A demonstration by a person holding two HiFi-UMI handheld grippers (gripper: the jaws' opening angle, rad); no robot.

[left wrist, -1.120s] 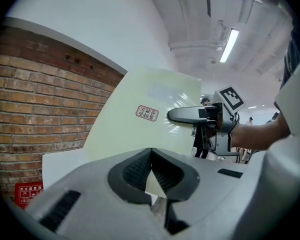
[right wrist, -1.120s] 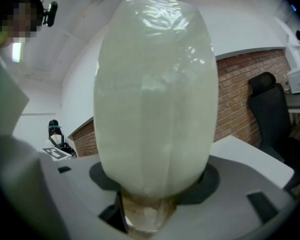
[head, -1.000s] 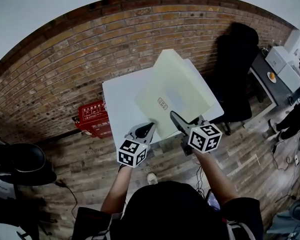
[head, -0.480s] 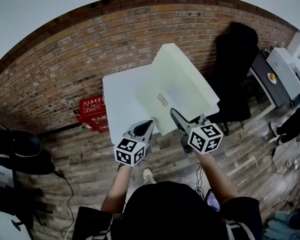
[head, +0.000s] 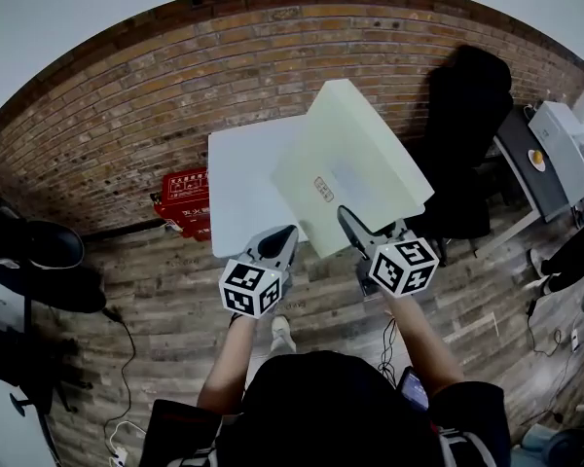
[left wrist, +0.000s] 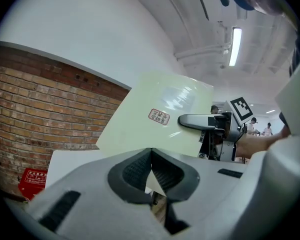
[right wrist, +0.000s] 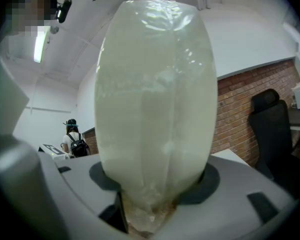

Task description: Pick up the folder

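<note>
Here, folder (head: pixel 355 168) clamped edge-on in right tool (head: pixel 372 232), closed empty left tool (head: pixel 282 239) just beside it

We seem to be in an office or lab workspace: a brick wall (head: pixel 175 95) runs across twelve o'clock, a black office chair (head: pixel 467 115) stands at two, a desk (head: pixel 511 139) with white machines (head: pixel 565 139) sits at three, and strip lights (left wrist: pixel 235 46) line the ceiling.

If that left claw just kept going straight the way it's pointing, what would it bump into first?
Most likely the pale yellow-green plastic folder, tilted up just ahead of the shut left claw. Depth is unclear, so it might pass under its lower edge.
</note>
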